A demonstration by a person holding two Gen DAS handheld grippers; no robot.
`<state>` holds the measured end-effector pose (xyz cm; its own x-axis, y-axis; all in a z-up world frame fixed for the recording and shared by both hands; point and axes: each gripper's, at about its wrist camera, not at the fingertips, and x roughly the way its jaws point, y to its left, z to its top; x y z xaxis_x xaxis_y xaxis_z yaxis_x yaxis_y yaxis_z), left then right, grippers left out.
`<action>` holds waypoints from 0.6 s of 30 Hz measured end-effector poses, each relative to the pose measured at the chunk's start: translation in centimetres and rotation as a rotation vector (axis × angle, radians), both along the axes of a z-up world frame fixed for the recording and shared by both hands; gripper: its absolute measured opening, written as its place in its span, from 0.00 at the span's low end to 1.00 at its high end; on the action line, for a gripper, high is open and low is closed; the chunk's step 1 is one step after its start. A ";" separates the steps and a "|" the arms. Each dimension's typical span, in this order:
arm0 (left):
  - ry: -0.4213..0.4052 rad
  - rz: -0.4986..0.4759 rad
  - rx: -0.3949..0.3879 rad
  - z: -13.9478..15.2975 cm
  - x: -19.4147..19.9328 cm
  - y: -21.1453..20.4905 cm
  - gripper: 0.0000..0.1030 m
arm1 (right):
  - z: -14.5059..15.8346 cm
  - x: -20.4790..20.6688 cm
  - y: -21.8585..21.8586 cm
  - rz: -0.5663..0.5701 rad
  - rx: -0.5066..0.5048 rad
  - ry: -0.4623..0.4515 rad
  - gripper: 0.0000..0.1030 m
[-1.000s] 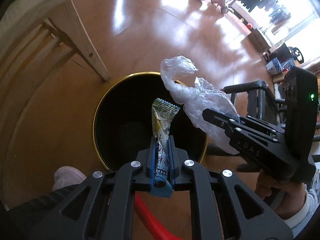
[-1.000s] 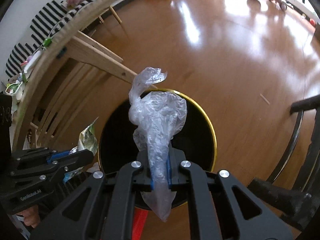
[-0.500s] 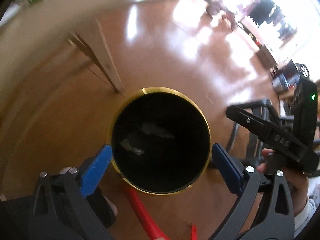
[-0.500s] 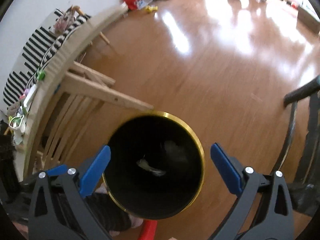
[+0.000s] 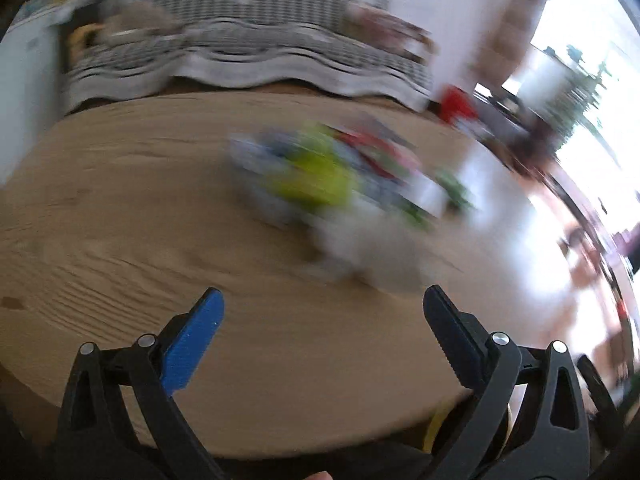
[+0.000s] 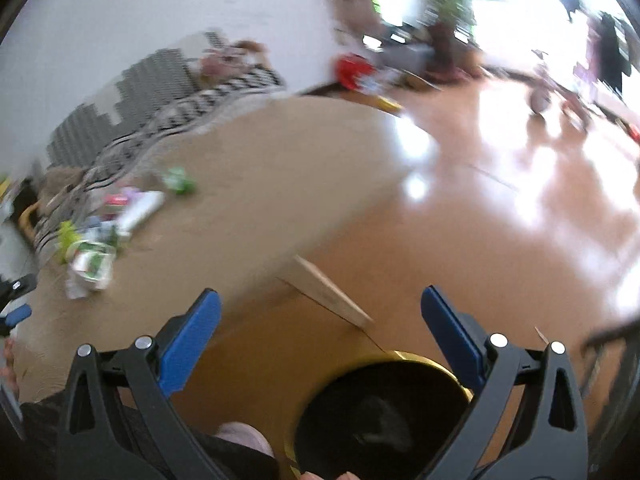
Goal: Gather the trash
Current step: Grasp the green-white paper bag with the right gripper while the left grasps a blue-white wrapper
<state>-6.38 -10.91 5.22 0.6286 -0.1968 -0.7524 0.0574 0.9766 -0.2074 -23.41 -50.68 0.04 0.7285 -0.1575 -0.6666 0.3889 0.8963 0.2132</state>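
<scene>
In the left wrist view, your left tongs (image 5: 322, 304) are standing wide open and empty over the counter (image 5: 120, 216); the blurred trash pile (image 5: 340, 180) is lying at 12 o'clock. In the right wrist view, your right tongs (image 6: 320, 306) are gaping empty too, the trash at 10 o'clock, the black bin (image 6: 384, 420) at 6 o'clock.

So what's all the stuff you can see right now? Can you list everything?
table: one, light wood, round, beneath the left gripper.
trash pile: one heap, too blurred to count; yellow-green, red, white and clear bits; on the table.
bin: one, black with gold rim, on the floor below the table edge.
floor: orange-brown wood, shiny.
sofa cover: one, black-and-white stripes, behind the table.
red thing: one, blurred, on the far floor.
left gripper: one, black with blue pads, open, empty.
right gripper: one, black with blue pads, open, empty.
</scene>
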 end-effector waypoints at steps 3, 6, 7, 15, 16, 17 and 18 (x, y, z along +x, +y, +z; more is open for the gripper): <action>0.024 0.087 0.003 -0.4 2.3 3.9 0.94 | 1.9 5.1 5.1 0.153 -0.024 -0.030 0.94; 0.037 0.114 0.013 -0.7 5.1 5.9 0.94 | 2.4 8.2 9.9 0.285 -0.064 -0.043 0.94; 0.041 0.116 0.012 -0.9 5.7 5.9 0.94 | 2.3 9.6 12.0 0.335 -0.084 -0.038 0.94; 0.077 0.128 -0.011 -3.0 12.5 6.7 0.94 | 1.3 16.4 20.5 0.518 -0.101 0.004 0.94; 0.084 0.122 -0.020 -3.4 13.1 6.5 0.94 | 1.1 16.9 21.0 0.527 -0.101 0.008 0.94; 0.090 0.116 -0.025 -3.8 13.6 6.1 0.94 | 0.9 17.3 21.4 0.534 -0.102 0.011 0.94; 0.098 0.110 -0.027 -4.2 14.4 5.8 0.94 | 0.7 18.0 21.9 0.538 -0.103 0.014 0.94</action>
